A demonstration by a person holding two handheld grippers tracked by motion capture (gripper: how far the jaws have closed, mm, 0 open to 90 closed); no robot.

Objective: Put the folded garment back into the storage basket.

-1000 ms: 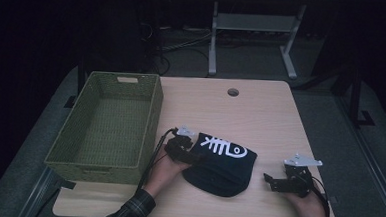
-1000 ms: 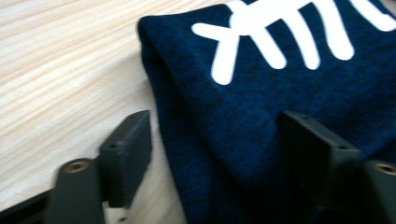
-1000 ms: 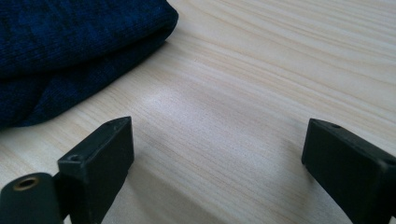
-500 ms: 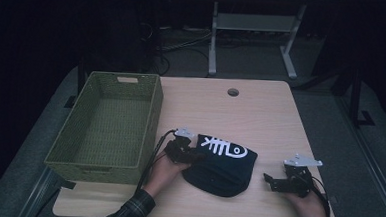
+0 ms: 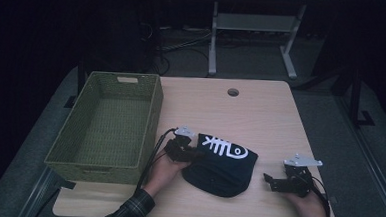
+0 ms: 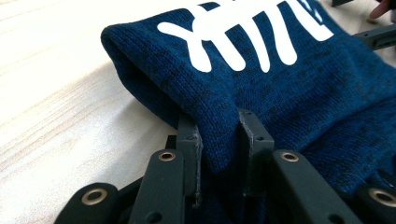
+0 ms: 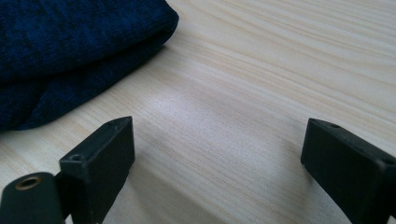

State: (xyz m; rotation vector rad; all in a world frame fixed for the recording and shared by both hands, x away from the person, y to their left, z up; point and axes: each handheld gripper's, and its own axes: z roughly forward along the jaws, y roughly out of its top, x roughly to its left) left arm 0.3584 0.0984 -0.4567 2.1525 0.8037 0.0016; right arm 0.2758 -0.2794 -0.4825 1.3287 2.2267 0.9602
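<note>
High view: dark blue knit hat point(image 5: 220, 165) with a white fish-bone print lies on the near middle of the wooden table point(image 5: 261, 112), just right of the green woven basket point(image 5: 105, 126). Left gripper point(image 5: 188, 152) sits at the hat's left edge; right gripper point(image 5: 277, 182) rests on the table near the right, apart from the hat.

Left gripper view adds the grip detail: the jaws have just been closing and now pinch a fold of the hat point(image 6: 261, 88) at its rim, knit bunched between the pads, the table showing to its left.

Right gripper view: jaws spread wide over bare wood point(image 7: 243, 93), nothing between them; the hat's edge point(image 7: 70, 51) lies far left, not touching.
</note>
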